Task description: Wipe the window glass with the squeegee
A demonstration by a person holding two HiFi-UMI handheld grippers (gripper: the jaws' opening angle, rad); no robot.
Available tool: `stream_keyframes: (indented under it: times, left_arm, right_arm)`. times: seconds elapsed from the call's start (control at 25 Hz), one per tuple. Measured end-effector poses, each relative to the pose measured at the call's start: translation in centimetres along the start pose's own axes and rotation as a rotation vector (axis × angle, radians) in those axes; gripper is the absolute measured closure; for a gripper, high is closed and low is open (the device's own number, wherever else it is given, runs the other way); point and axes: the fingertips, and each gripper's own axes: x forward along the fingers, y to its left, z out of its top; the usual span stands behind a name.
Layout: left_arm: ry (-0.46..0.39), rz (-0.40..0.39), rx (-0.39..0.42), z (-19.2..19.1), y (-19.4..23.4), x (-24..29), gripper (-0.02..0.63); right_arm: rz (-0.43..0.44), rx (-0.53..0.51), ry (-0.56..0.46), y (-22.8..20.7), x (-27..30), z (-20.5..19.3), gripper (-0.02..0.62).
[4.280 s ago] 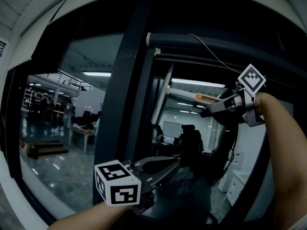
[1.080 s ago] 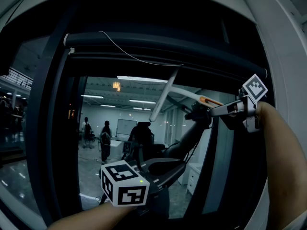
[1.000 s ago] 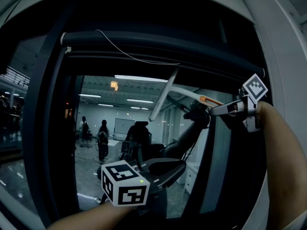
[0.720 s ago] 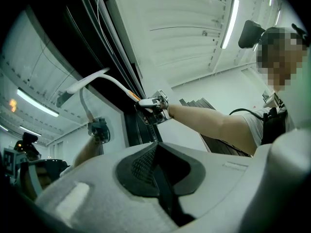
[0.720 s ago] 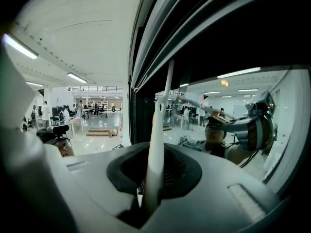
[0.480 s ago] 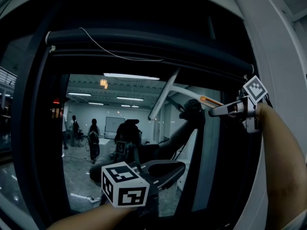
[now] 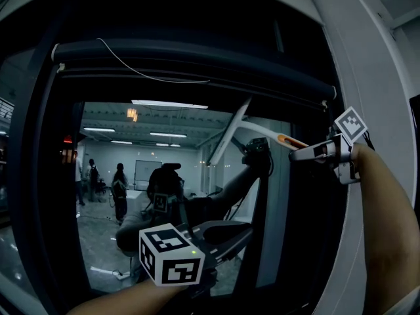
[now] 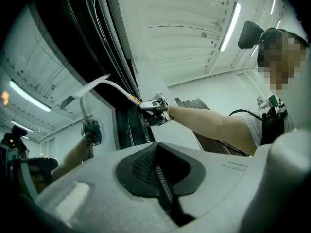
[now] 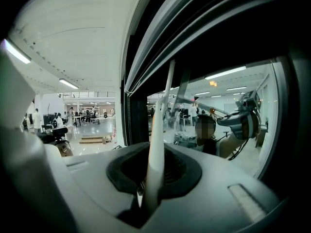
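Note:
The squeegee has a white curved handle with an orange band, and its long blade tilts against the upper part of the window glass. My right gripper is shut on the handle's end, at the right of the pane. In the right gripper view the white handle runs up out of the shut jaws of that gripper toward the glass. My left gripper hangs low in front of the pane, shut with nothing in it. Its view shows the squeegee and the right gripper above.
A dark window frame post stands at the left and a dark bar with a thin cord crosses the top. A white wall borders the pane on the right. The glass reflects a lit room and the person.
The view has swung so the pane's right edge and the white wall show more. The right gripper with the squeegee has stayed high on the glass, drifting slightly right. The left gripper has barely moved.

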Motion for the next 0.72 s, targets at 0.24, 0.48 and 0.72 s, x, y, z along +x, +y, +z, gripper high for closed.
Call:
stream_keyframes:
  times: [0.24, 0.48, 0.72]
  left_arm:
    - [-0.006, -0.017, -0.011, 0.2, 0.8, -0.2, 0.609]
    - [-0.005, -0.017, -0.011, 0.1, 1.4, -0.7, 0.609]
    - [-0.023, -0.005, -0.022, 0.1, 2.0, -1.4, 0.609]
  right_arm:
    - [-0.023, 0.040, -0.009, -0.9, -0.4, -0.1, 0.549]
    - [-0.001, 0.023, -0.046, -1.0, -0.5, -0.1, 0.551]
    - [0.068, -0.004, -0.103, 0.0, 1.1, -0.5, 0.551]
